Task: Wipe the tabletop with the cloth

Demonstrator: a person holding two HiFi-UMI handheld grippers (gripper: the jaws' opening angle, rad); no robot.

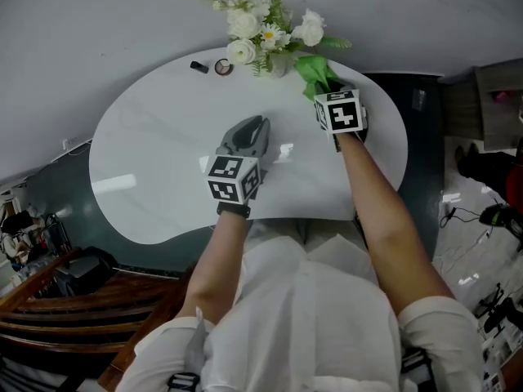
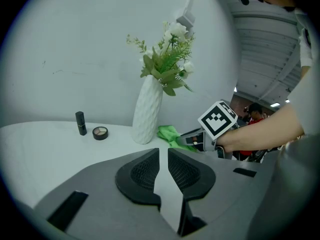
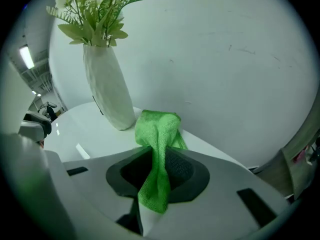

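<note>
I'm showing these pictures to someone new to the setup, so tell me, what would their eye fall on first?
The bright green cloth stands out most, pinched in the right gripper near the far edge of the glossy white rounded tabletop. Just beside it stands a white ribbed vase of white flowers. The left gripper is at mid-table, jaws almost together on nothing.

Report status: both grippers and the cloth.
Right gripper shut on the cloth. Left gripper shut, empty, over the tabletop. Vase stands close beside the cloth.
</note>
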